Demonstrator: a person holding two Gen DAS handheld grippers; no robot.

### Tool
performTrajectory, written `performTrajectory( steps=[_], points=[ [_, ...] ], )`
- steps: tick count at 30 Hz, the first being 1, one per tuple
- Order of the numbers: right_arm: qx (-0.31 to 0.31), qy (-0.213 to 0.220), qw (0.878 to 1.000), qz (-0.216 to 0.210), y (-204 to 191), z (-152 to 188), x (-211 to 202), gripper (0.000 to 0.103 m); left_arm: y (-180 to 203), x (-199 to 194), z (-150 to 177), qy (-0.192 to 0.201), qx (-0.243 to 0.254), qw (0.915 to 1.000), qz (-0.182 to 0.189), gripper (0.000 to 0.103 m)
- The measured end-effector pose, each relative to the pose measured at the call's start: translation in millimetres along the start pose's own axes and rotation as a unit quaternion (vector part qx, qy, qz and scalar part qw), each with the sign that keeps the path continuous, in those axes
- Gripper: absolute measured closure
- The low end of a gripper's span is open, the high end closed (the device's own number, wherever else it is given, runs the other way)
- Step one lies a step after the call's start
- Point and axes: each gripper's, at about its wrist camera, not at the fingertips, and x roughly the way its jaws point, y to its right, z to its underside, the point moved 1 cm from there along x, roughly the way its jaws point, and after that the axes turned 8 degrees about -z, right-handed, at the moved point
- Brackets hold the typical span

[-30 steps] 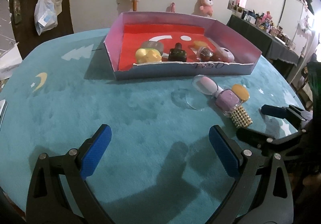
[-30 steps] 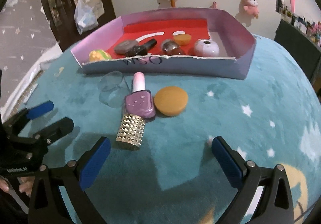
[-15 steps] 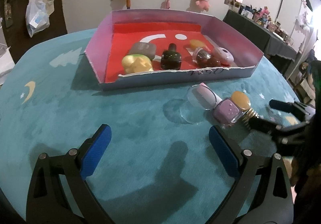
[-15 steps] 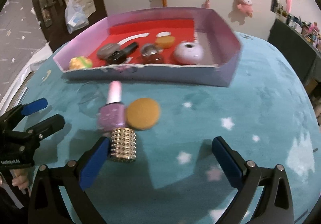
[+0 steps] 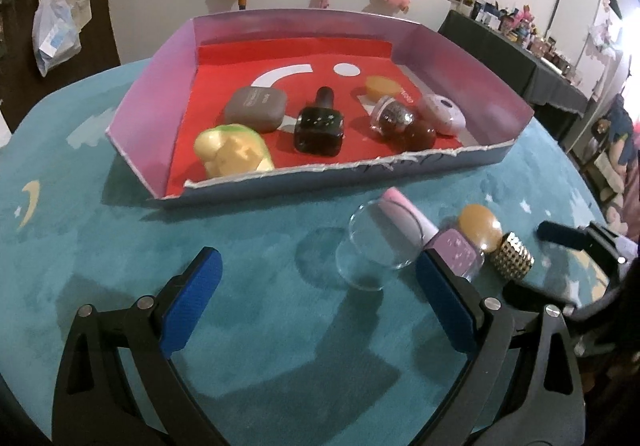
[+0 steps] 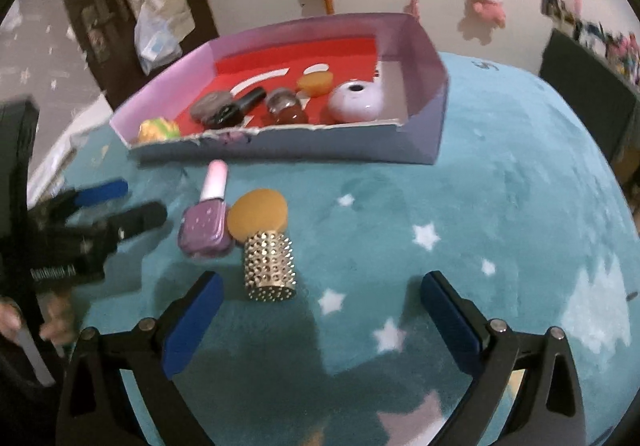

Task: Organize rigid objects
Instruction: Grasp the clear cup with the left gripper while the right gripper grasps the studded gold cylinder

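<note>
A pink-walled box with a red floor (image 5: 168, 82) (image 6: 428, 58) holds several small items: a yellow toy (image 5: 232, 154), a grey case (image 5: 256, 108), a dark bottle (image 5: 320, 126), a brown bottle (image 5: 394, 118) and a white pod (image 5: 442, 112). In front of it on the teal cloth lie a clear round lid (image 5: 376, 246), a purple nail polish bottle (image 5: 452, 252) (image 6: 206, 222), an orange disc (image 5: 478, 226) (image 6: 258, 212) and a gold studded cylinder (image 5: 512, 256) (image 6: 270, 266). My left gripper (image 5: 316, 306) is open and empty just before the lid. My right gripper (image 6: 320, 314) is open and empty just before the cylinder.
The round table has a teal cloth with stars and a moon (image 5: 30, 202). The right gripper shows at the right of the left wrist view (image 5: 576, 246), the left gripper at the left of the right wrist view (image 6: 92, 214). Plush toys hang on the back wall (image 6: 486, 0).
Both grippers have moved forward toward the loose items in front of the box, which look larger and closer. Both stay open and empty.
</note>
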Motion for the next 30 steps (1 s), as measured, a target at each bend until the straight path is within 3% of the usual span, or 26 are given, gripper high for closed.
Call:
performTrajectory(
  steps=[3, 7, 9, 10, 11, 12, 14, 24, 30],
  points=[
    [-0.012, -0.002, 1.0, 0.001, -4.7, -1.5, 2.5, 0.012, 4.6, 2.7, -3.2, -0.001, 0.005, 1.0, 0.003, 0.007],
    [-0.023, 0.002, 1.0, -0.002, -6.7, -3.2, 2.6, 0.027, 11.8, 7.0, -5.8, -0.007, 0.018, 0.9998, 0.005, 0.022],
    [-0.025, 0.002, 1.0, -0.004, -7.8, -3.8, 4.1, 0.033, 14.6, 9.3, -6.0, -0.009, 0.022, 0.9997, 0.009, 0.032],
    [-0.027, 0.003, 1.0, -0.005, -8.1, -3.7, 3.6, 0.037, 15.6, 10.6, -6.3, -0.011, 0.024, 0.9995, 0.019, 0.044],
    [-0.03, 0.004, 1.0, -0.008, -8.9, -3.5, 3.4, 0.045, 16.4, 11.4, -6.4, -0.013, 0.026, 0.9991, 0.032, 0.06],
    [-0.033, 0.005, 0.999, -0.013, -9.8, -3.2, 3.1, 0.049, 17.5, 11.1, -6.0, -0.014, 0.029, 0.9985, 0.044, 0.063],
    [-0.041, 0.004, 0.998, -0.037, -14.1, -1.8, 2.7, 0.075, 19.4, 7.4, -4.0, -0.007, 0.037, 0.9986, 0.037, 0.064],
    [-0.053, 0.038, 0.997, -0.042, -21.2, -5.0, -18.5, 0.076, 16.4, -22.6, 6.0, 0.014, 0.035, 0.9983, 0.044, 0.064],
    [-0.046, 0.035, 0.997, -0.041, -19.2, -6.1, -15.7, 0.076, 13.4, -28.1, 9.7, 0.016, 0.031, 0.9982, 0.048, 0.064]
  ],
)
